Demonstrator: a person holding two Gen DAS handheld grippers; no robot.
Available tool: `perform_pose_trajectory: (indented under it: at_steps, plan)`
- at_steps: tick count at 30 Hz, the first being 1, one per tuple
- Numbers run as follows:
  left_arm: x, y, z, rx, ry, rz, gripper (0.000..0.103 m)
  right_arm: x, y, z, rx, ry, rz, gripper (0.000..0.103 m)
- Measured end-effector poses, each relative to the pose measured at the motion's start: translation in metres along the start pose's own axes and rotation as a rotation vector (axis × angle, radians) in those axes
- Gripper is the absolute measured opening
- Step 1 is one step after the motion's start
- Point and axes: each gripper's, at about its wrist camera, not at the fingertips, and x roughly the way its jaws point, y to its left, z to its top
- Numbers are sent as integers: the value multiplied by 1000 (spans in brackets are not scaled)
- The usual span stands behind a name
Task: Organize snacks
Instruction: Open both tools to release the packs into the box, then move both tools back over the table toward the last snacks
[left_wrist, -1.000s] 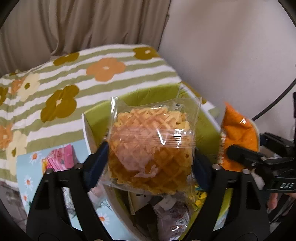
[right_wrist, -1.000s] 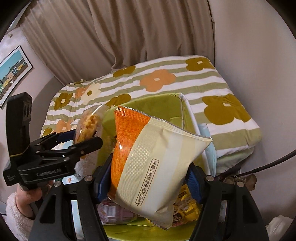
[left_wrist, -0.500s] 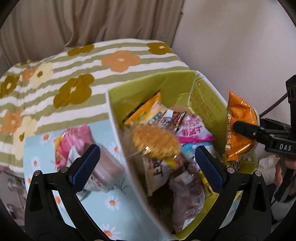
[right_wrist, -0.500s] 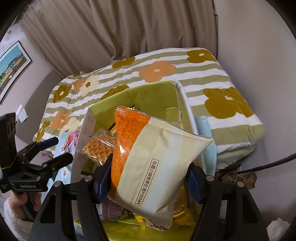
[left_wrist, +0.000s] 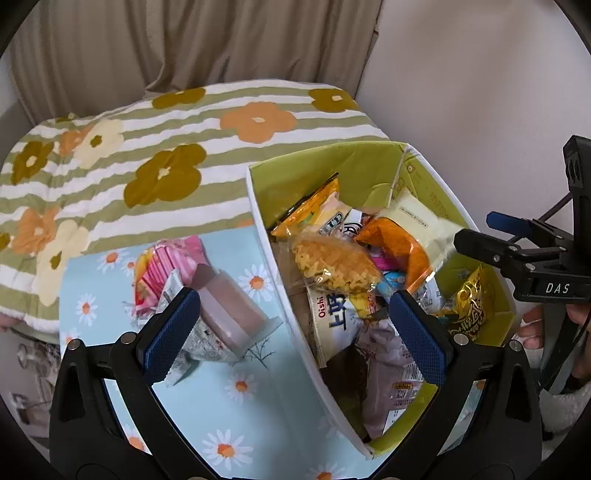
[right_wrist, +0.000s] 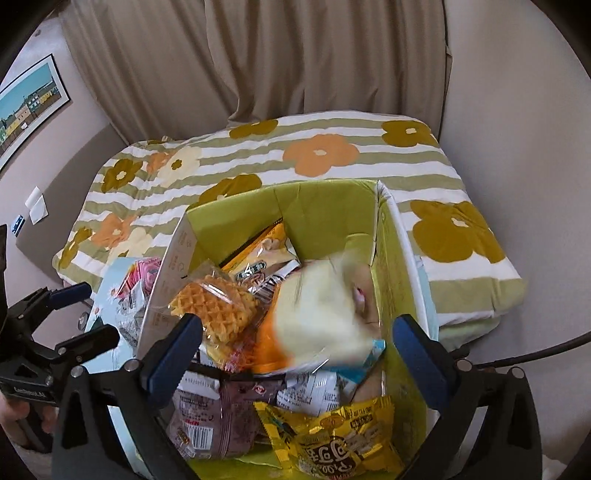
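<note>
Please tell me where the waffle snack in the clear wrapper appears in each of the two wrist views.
Left wrist view: the waffle snack is right of centre, on the pile in the green box.
Right wrist view: the waffle snack is left of centre, near the box's left wall.
Shared landmark: the green box.

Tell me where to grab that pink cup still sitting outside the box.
Grip the pink cup across its round body, coming from above. It lies tipped on its side on the daisy cloth, clear of the box wall, so its curved sides are exposed to open fingers.
</note>
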Motion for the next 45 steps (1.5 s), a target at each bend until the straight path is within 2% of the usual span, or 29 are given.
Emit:
perform_pose_trajectory:
  at_steps: [11, 19, 23, 28, 34, 40, 45]
  plan:
    - [-34, -7, -13, 5, -67, 17, 101, -35, 9, -10, 12, -57, 37, 103]
    - [-68, -8, -29, -23, -120, 41, 101, -67, 30, -11, -53, -119, 79, 103]
    - [-91, 3, -43, -44, -149, 83, 101, -76, 49, -11, -101, -140, 119, 103]
    - [-117, 34, -65, -91, -179, 139, 101, -81, 85, -11, -170, -161, 166, 103]
    - [-140, 85, -89, -143, -188, 183, 101, -74, 135, -15, -235, -164, 177, 103]
    - [-150, 146, -108, -172, -164, 170, 101, -57, 185, -19, -231, -151, 176, 103]
    - [-150, 194, -119, -158, -126, 162, 101, -34, 222, -23, -212, -124, 160, 103]
